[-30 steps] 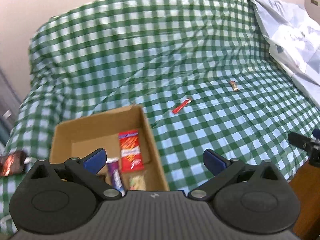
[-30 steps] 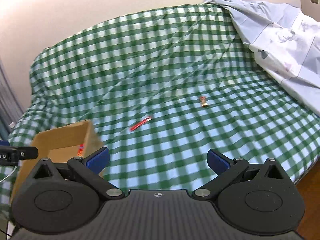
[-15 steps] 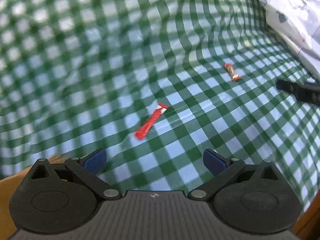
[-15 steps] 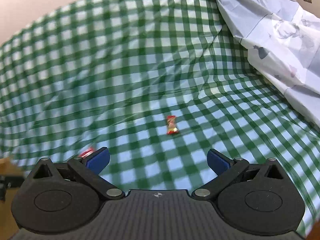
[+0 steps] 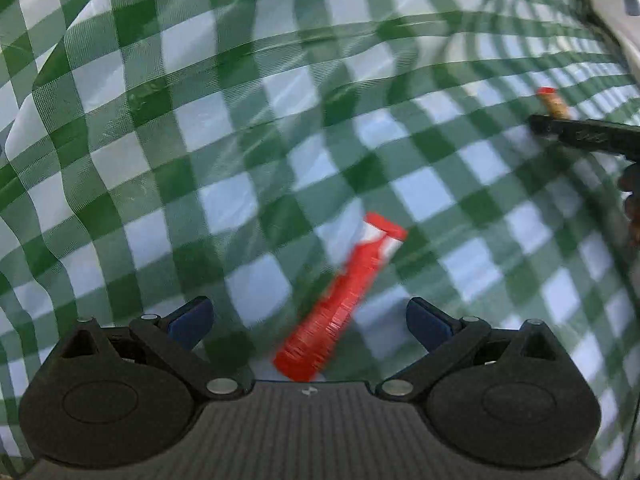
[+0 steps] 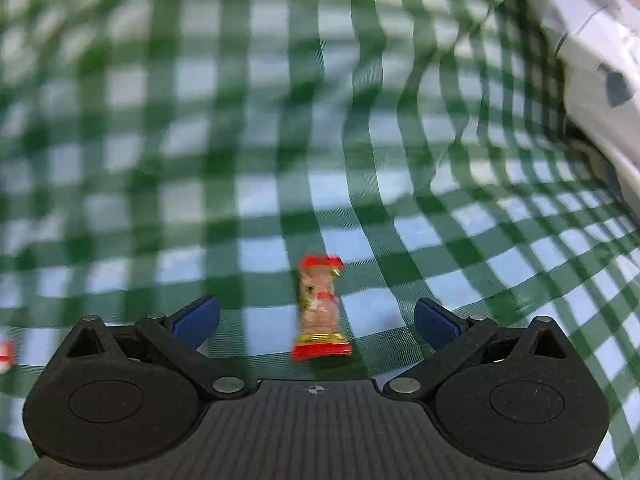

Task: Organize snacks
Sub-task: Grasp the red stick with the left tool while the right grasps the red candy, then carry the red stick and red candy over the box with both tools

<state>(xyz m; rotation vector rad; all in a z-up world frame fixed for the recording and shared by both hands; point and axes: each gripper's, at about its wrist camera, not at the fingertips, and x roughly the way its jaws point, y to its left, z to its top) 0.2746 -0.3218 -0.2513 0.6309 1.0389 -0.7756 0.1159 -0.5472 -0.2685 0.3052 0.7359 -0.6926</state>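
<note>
A long red snack stick (image 5: 344, 300) lies on the green checked cloth, between the open blue-padded fingers of my left gripper (image 5: 308, 322), not gripped. A small red and gold wrapped candy (image 6: 322, 314) lies between the open fingers of my right gripper (image 6: 316, 320), not gripped. The same candy (image 5: 553, 102) shows at the far right of the left wrist view, just beyond a finger of the right gripper (image 5: 588, 134). The end of the red stick (image 6: 6, 356) shows at the left edge of the right wrist view.
The green and white checked cloth (image 5: 224, 128) covers the whole surface and is wrinkled. A pale blue and white sheet (image 6: 592, 60) is bunched up at the far right. The cardboard box is out of view.
Both grippers have moved forward and down towards the cloth. The red stick now sits between the left fingers and the candy between the right fingers. The box has left both views.
</note>
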